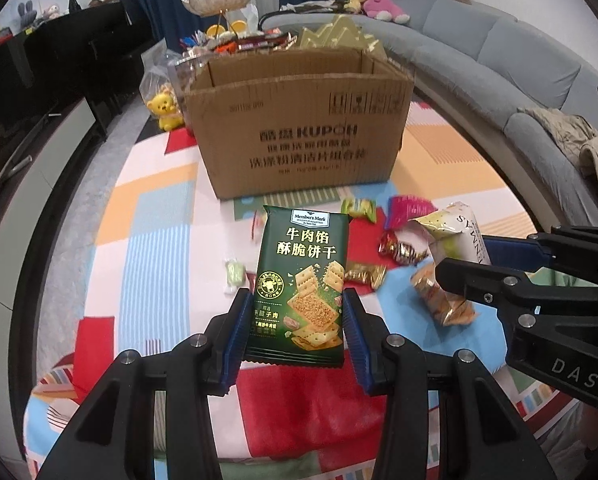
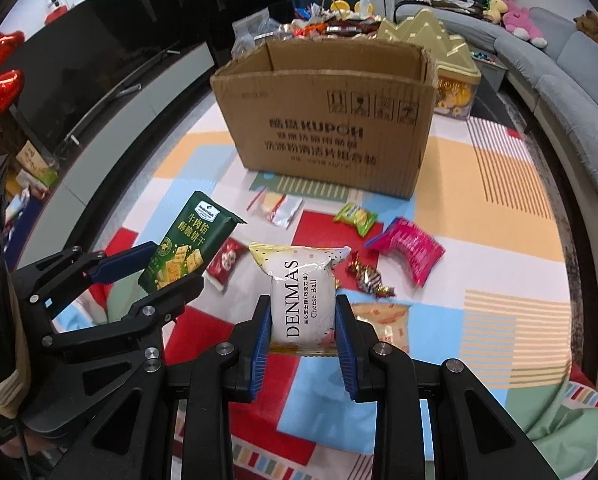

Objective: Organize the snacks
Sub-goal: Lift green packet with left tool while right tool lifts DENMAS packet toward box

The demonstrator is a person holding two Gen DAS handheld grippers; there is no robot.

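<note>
where the left wrist view cuts off at its right edge, the right tongs (image 1: 455,268) show only in part, hiding much of a white pack (image 1: 461,236) they hold. the left tongs (image 1: 297,320) are clamped on the lower sides of a green pack (image 1: 305,280) marked "member's mark", upright above the mat (image 1: 155,264). ahead stands a box (image 1: 299,136) printed "kupoh", its inside unseen. loose sweets (image 1: 403,252) lie to the right, too small to read.

in the right wrist view the right tongs (image 2: 302,328) are nearly together, clamped on the white pack (image 2: 303,300), reading "denmas cheese ball". to their left the left tongs (image 2: 171,268) grip the green pack (image 2: 187,248). the box (image 2: 327,128) is ahead; a pink pack (image 2: 411,252) lies blurred to the right.
</note>
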